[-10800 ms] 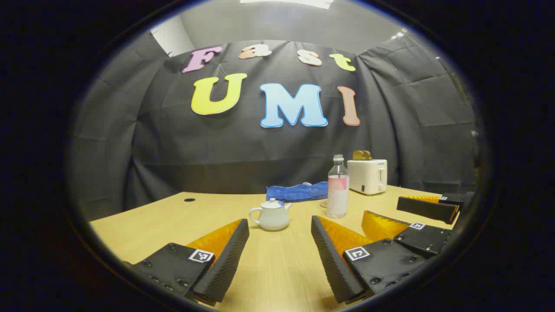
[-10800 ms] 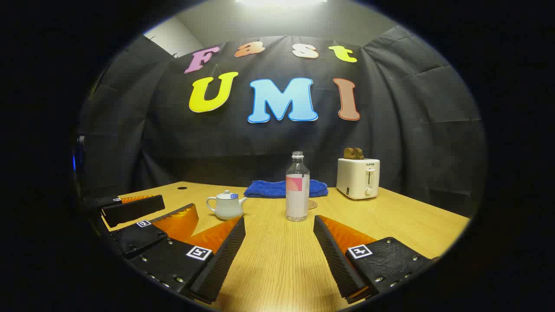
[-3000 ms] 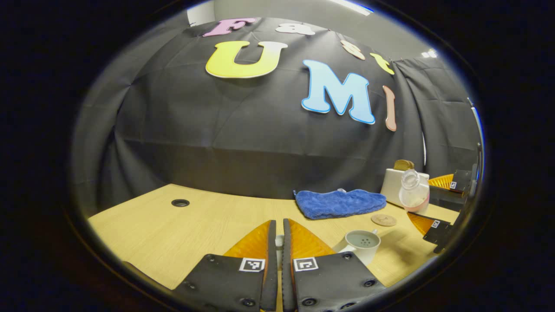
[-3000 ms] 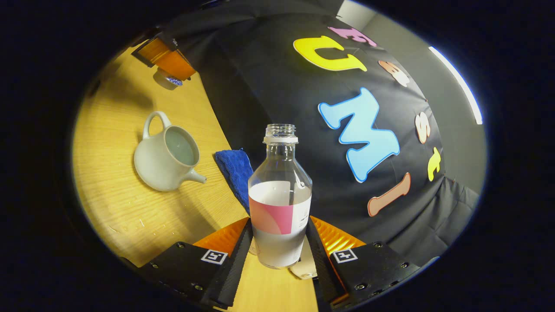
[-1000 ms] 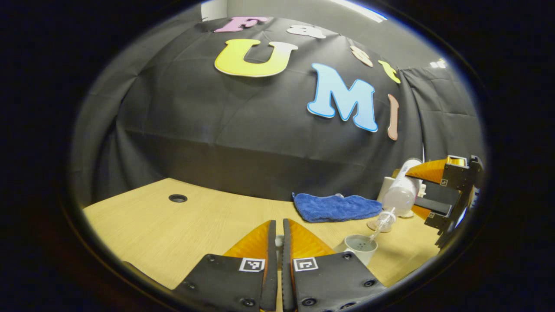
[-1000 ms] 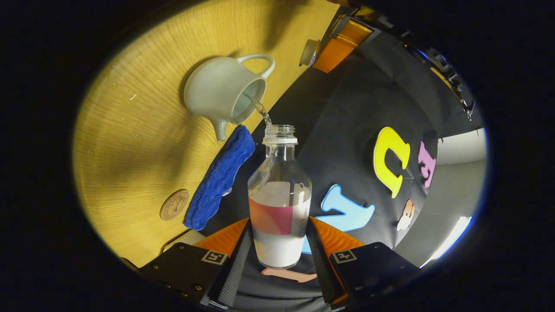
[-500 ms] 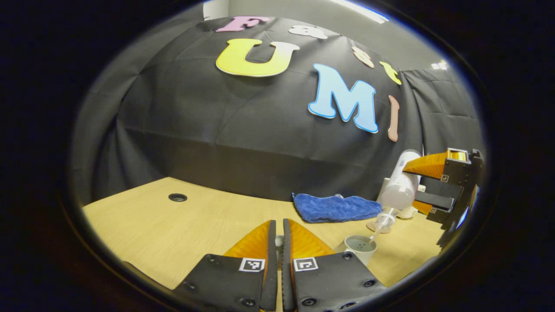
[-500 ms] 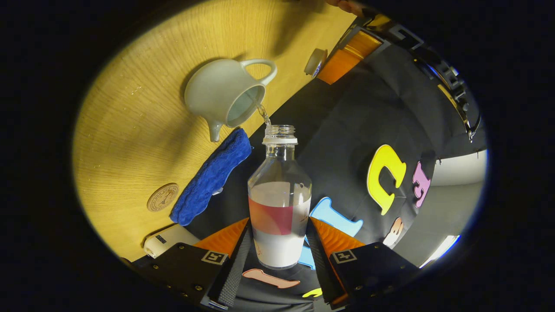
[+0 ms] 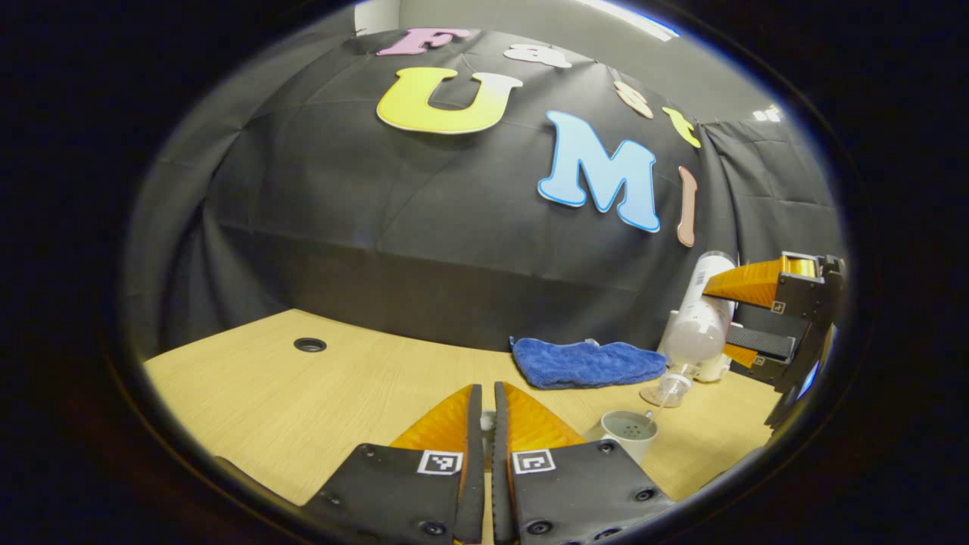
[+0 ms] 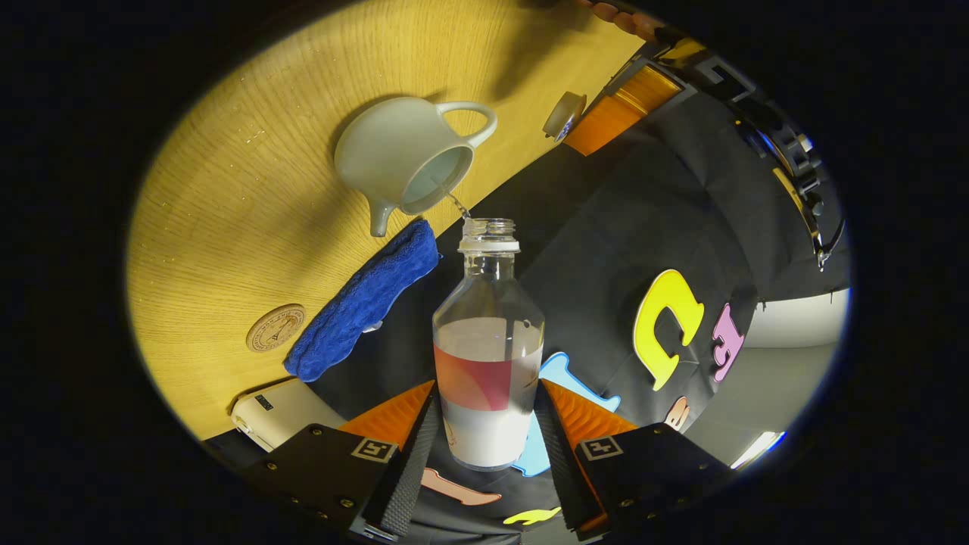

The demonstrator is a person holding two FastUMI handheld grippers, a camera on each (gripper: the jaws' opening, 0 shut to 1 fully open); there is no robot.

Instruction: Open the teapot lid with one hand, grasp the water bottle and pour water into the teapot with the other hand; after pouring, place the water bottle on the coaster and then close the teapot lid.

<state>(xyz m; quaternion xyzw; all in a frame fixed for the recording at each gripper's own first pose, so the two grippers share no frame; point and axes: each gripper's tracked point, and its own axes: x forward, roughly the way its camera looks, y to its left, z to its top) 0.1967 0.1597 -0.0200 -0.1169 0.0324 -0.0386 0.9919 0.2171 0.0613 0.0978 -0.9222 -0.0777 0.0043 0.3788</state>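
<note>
My right gripper (image 10: 488, 390) is shut on the clear water bottle (image 10: 488, 356), gripping its labelled lower body. The bottle is tipped neck-down over the white teapot (image 10: 409, 155), and a thin stream of water (image 10: 456, 203) runs from its mouth into the open pot. In the left gripper view the tilted bottle (image 9: 700, 325) hangs over the open teapot (image 9: 630, 433), held by the right gripper (image 9: 718, 318). My left gripper (image 9: 484, 390) is shut on the teapot lid (image 9: 488, 418), held to the left of the pot. That lid (image 10: 564, 115) also appears in the right gripper view.
A round coaster (image 10: 275, 327) lies on the wooden table (image 9: 318, 393) past the teapot, beside a folded blue towel (image 9: 587, 362). A white toaster (image 10: 284, 412) stands at the back right. A cable hole (image 9: 309, 344) sits far left. A hand (image 10: 628, 19) holds the left gripper.
Since the start the lid came off and the bottle was lifted. Over the last second the bottle has tipped steeper and risen a little; water keeps flowing. The left gripper stays still.
</note>
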